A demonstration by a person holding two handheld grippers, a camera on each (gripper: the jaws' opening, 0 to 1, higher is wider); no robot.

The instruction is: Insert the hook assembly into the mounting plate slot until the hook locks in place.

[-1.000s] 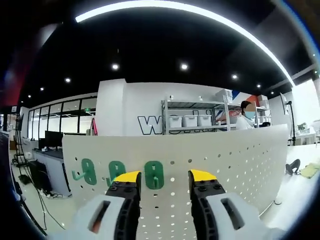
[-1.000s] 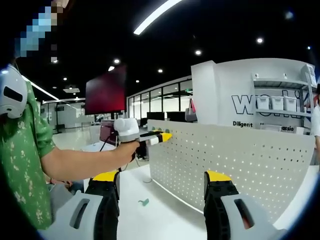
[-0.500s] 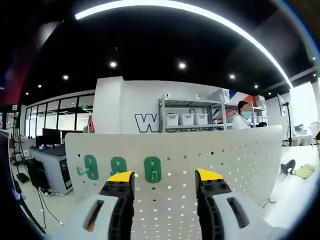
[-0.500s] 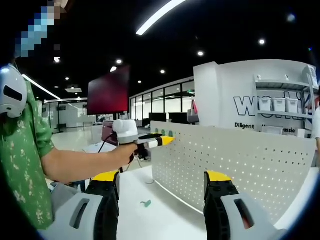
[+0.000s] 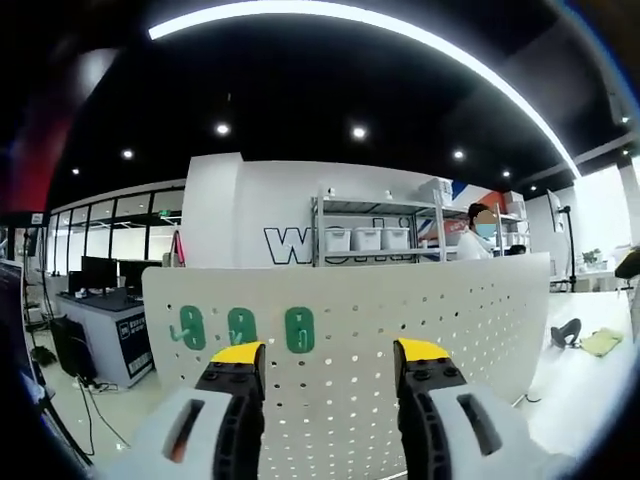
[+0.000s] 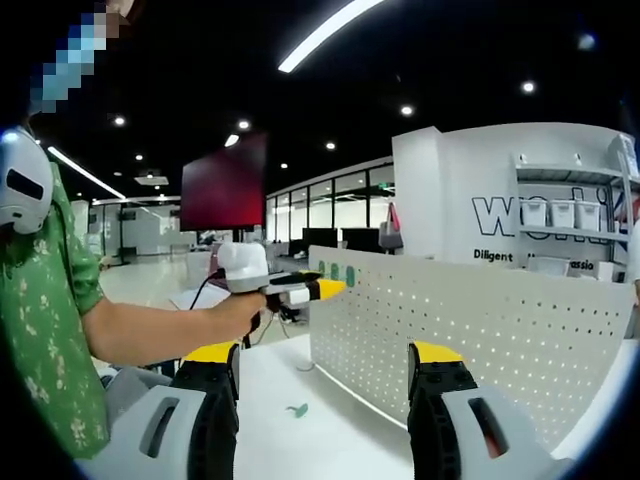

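Note:
A white perforated mounting plate (image 5: 420, 310) stands upright on the table in the left gripper view, with three green hooks (image 5: 241, 326) seated along its upper left. My left gripper (image 5: 330, 352) faces the plate a short way off, open with nothing between its yellow-tipped jaws. In the right gripper view the same plate (image 6: 470, 320) runs off to the right, its green hooks (image 6: 335, 270) at the near top corner. A loose green hook (image 6: 297, 410) lies on the white table (image 6: 330, 440). A person's hand holds the left gripper (image 6: 328, 290) by that corner. My right gripper (image 6: 325, 352) is open and empty.
Behind the plate stand a metal shelf with white bins (image 5: 370, 238) and a person (image 5: 478, 235) at the back right. Desks with monitors (image 5: 100, 275) are at the left. A dark red screen (image 6: 225, 188) hangs behind the person's arm (image 6: 150, 325).
The left gripper has drawn back from the plate, so the three hooks look smaller, and its jaws stand slightly wider apart. The right gripper has barely moved.

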